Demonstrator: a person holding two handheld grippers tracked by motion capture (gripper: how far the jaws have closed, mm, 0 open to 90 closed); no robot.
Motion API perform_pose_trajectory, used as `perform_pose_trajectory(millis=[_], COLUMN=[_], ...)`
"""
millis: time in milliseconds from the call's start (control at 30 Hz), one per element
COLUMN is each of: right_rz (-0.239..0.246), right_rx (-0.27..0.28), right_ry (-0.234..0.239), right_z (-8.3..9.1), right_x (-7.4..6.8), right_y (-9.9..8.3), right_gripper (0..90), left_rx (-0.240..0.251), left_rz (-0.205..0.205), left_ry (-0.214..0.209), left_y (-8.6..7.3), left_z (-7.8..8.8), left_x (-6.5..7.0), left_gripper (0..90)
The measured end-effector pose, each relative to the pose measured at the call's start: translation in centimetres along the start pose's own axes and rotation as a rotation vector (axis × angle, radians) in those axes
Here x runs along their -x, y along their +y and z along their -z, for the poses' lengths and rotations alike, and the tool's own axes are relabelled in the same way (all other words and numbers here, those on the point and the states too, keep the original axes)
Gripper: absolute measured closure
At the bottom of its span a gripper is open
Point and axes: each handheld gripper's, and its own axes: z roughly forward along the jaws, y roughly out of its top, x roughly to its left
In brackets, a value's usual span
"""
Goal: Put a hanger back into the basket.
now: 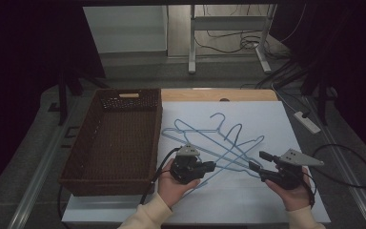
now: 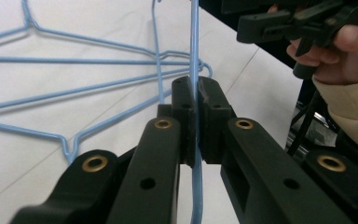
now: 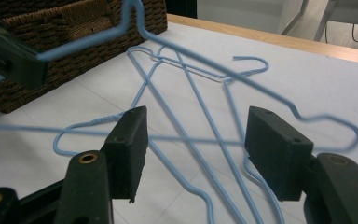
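Blue wire hangers [image 1: 209,138] lie overlapping on the pale table sheet [image 1: 267,114]. My left gripper [image 1: 213,166] is shut on the wire of one hanger. In the left gripper view the jaws are closed tight with the blue wire [image 2: 195,56] running straight up between them. That hanger [image 3: 261,91] hangs lifted above the others in the right gripper view, with the left gripper [image 3: 9,56] at its upper left. My right gripper [image 1: 259,161] is just right of the pile. It is open, with its pads [image 3: 130,144] wide apart and nothing pressed between them.
An empty brown wicker basket [image 1: 112,140] stands left of the hangers, close to the left hand. A wooden strip [image 1: 219,94] edges the table's far side. A white power strip [image 1: 307,121] and cables lie on the floor to the right.
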Motion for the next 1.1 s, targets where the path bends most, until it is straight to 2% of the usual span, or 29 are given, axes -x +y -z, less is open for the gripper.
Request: perform_pose_trajectory(millis=[267, 633, 767, 933, 1100], right_rz=[-0.014, -0.012, -0.01, -0.008, -0.006], right_rx=[0.006, -0.027, -0.034, -0.042, -0.053], right_ry=[-0.015, -0.013, -0.013, -0.012, -0.012], right_z=[0.4, -0.3, -0.5, -0.7, -0.9], right_x=[0.5, 0.7, 0.8, 0.7, 0.7], right_y=[-0.3, -0.8, -0.9, -0.9, -1.0], right_gripper=[40.4, 40.4, 40.3, 40.2, 40.2], left_rx=[0.042, 0.107, 0.146, 0.172, 0.212], left_rz=[-0.012, -0.016, -0.047, -0.035, -0.029], left_ry=[0.007, -0.001, 0.014, 0.014, 0.02], left_y=[0.6, 1.4, 1.7, 1.9, 2.1], left_z=[2.5, 6.1, 8.0, 9.5, 11.7], left_x=[-0.1, -0.6, -0.9, -1.4, -2.2], left_gripper=[85.9, 86.0, 86.0, 86.0, 86.0])
